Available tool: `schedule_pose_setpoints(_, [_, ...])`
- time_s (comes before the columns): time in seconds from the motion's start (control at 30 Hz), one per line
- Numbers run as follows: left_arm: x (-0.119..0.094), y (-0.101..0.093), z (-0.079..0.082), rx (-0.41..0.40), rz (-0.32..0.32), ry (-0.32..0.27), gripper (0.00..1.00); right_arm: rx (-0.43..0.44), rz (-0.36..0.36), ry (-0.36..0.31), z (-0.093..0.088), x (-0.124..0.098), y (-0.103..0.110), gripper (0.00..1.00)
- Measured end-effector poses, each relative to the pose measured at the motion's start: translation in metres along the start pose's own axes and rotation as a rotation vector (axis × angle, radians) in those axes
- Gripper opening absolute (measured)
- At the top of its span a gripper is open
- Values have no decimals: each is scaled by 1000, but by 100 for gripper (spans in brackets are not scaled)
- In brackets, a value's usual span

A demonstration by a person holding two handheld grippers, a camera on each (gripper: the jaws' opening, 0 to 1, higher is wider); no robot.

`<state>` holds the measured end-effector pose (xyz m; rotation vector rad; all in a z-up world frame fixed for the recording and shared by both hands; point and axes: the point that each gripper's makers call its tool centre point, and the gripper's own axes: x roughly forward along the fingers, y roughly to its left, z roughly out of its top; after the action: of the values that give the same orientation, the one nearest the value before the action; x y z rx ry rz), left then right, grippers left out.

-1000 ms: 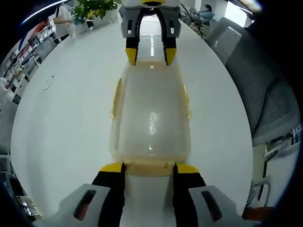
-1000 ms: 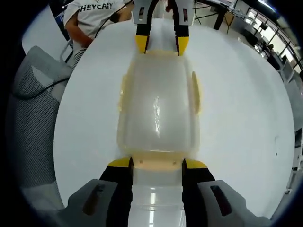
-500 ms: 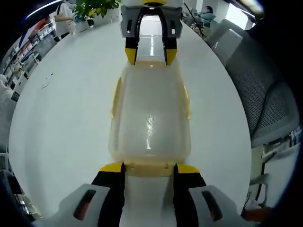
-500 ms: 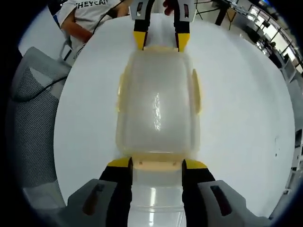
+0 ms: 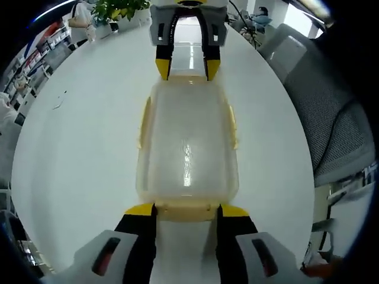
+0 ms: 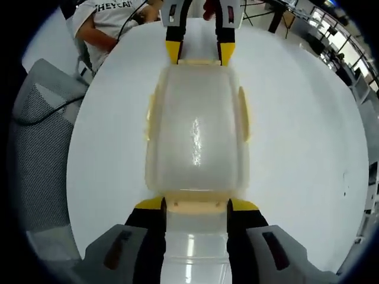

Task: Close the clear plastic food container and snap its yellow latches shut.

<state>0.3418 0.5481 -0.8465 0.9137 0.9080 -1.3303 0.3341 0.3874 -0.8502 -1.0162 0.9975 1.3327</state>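
Sitting lid-down-and-closed on the white table [image 5: 71,148], the clear plastic food container [image 5: 187,151] lies lengthwise between the two grippers. At its near end in the left gripper view, the left gripper [image 5: 186,209] stands with jaws spread either side of the end latch [image 5: 186,210]; the right gripper [image 6: 196,204] does likewise at the opposite end latch [image 6: 196,206] — neither holds anything. Side latches [image 6: 243,114] look already flat, though that is hard to confirm. To snap well, I'd press both ends down evenly and together, so the box does not slide.
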Motion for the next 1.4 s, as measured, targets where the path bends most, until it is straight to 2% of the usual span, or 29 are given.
schedule_pose_setpoints(0.27, [-10, -1, -6, -8, 4, -1, 34, -14, -3, -33, 12, -7, 1, 37])
schedule_pose_setpoints(0.37, [-13, -6, -8, -11, -4, 1, 34, 10, 27, -42, 15, -7, 8, 37])
schedule_pose_setpoints(0.47, [-15, -13, -8, -15, -12, 6, 34, 0, 31, -37, 17, -7, 13, 37])
schedule_pose_setpoints(0.63, [-22, -14, -9, -11, -1, 1, 34, 2, 25, -51, 21, -16, 16, 37])
schedule_pose_setpoints(0.77, [-31, -13, -3, -16, 5, -16, 34, -3, 15, -51, 22, -24, 14, 37])
schedule_pose_setpoints(1.4, [-67, -7, 14, -2, 34, -25, 34, 5, 3, -67, 32, -66, 10, 36])
